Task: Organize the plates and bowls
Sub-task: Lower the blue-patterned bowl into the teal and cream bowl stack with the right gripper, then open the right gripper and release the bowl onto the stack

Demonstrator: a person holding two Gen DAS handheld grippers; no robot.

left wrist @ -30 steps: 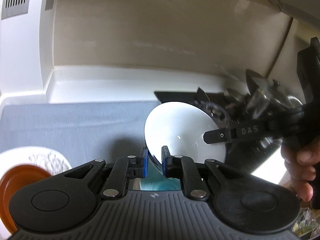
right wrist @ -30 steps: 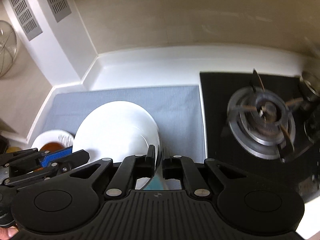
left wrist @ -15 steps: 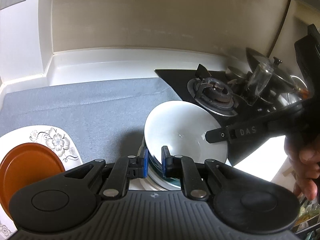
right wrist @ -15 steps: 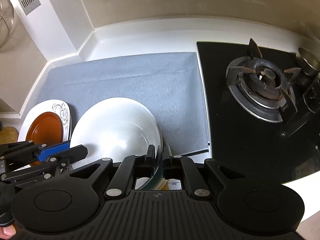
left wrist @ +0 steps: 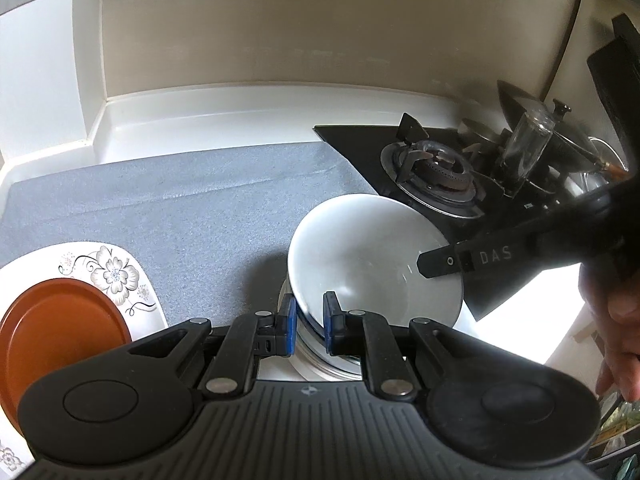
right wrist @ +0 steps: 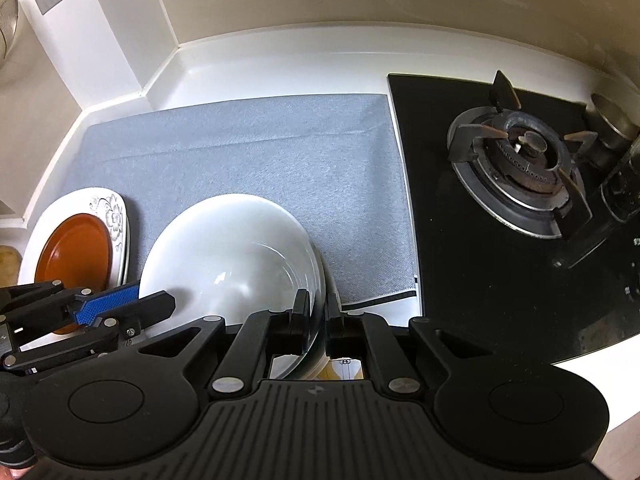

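At the far left, an orange plate (left wrist: 60, 332) is lying on top of a white plate with a flower pattern (left wrist: 114, 272), and both are resting on a grey mat (left wrist: 192, 208) that is covering the white counter (left wrist: 240, 116).

Just to the right of those plates, near the mat's front edge, a white bowl (left wrist: 372, 256) is sitting tilted on top of other stacked dishes whose rims are showing beneath it; how many there are cannot be told.

The left gripper (left wrist: 309, 322), with blue pads, is pinching the bowl's near left rim, its jaws standing close together with the rim between them. In the right wrist view the same left gripper (right wrist: 160, 304) is reaching in from the left edge to the bowl (right wrist: 236, 252).

The right gripper (right wrist: 318, 312) is pinching the opposite side of the bowl's rim, its jaws pressed nearly together on the thin edge. In the left wrist view the right gripper (left wrist: 424, 266) is coming in from the right, with the letters DAS on one finger, and a person's hand (left wrist: 616, 320) is holding it at the right edge.

Further right, past the mat, a black glass hob with a gas burner (right wrist: 524, 156) is sitting on the counter. At the far right a clear glass jar (left wrist: 524, 148) and metal pots (left wrist: 576, 160) are standing beside the burner.
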